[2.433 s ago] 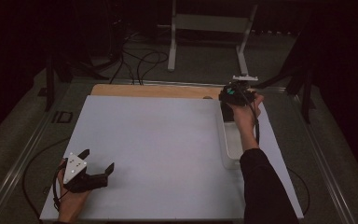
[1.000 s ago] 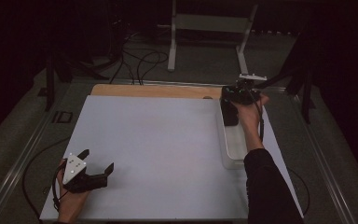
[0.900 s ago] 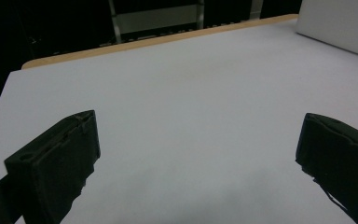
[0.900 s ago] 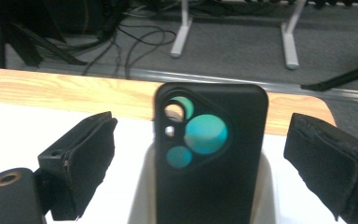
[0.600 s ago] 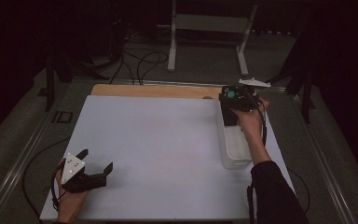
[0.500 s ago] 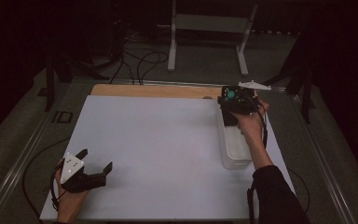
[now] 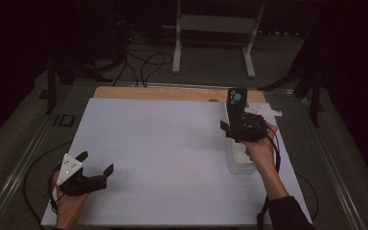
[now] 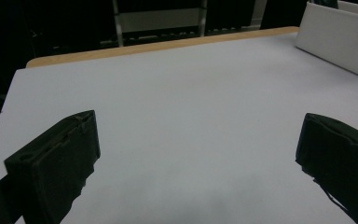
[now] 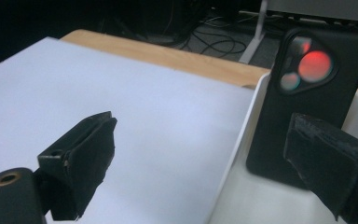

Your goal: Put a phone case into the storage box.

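Phone [image 7: 236,111] now stands upright in the white tray [image 7: 240,164], right gripper [image 9: 205,154] open wide beside it.

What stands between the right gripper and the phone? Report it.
Nothing lies straight ahead: the right gripper is open, and the phone stands upright in the bin just past its right-hand jaw. The bin's side wall runs between the other jaw and the phone and may hinder closing.
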Demonstrator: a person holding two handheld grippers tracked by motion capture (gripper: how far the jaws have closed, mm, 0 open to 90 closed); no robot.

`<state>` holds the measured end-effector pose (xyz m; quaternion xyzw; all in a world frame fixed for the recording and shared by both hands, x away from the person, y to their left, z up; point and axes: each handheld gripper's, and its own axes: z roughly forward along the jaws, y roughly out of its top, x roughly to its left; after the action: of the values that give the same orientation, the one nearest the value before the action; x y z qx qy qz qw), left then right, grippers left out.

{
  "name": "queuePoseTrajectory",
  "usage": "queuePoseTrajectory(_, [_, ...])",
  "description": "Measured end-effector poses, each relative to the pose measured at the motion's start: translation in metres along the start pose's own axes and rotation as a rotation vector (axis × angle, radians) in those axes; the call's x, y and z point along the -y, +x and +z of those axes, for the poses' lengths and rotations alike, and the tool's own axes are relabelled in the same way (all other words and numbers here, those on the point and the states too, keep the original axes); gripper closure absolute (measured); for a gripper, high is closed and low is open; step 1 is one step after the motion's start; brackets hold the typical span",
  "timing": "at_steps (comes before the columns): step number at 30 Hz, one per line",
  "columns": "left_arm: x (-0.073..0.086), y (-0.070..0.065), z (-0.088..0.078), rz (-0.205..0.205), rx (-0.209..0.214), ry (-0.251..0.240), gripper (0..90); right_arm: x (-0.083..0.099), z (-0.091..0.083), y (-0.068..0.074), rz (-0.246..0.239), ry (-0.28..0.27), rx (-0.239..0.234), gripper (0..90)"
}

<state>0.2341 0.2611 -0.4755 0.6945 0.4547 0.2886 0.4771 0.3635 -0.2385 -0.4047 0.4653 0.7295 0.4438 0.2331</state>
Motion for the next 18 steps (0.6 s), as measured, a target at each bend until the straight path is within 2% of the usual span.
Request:
queuePoseTrajectory(3, [-0.003,0.000,-0.002,0.000,0.008,-0.004,0.2,0.010,-0.009,0.006,-0.014,-0.006,-0.013,8.6])
queuePoseTrajectory(6, [-0.005,0.000,-0.003,0.003,0.017,-0.002,0.1,0.022,-0.018,0.009,0.004,-0.016,-0.035,8.6])
queuePoseTrajectory(10, [-0.006,0.001,-0.004,0.000,0.021,-0.002,0.1,0.036,-0.032,0.013,0.003,-0.032,-0.048,8.6])
queuePoseTrajectory(18, [-0.008,0.004,-0.009,-0.001,0.031,-0.022,0.1,0.066,-0.050,0.018,-0.010,-0.054,-0.049,8.6])
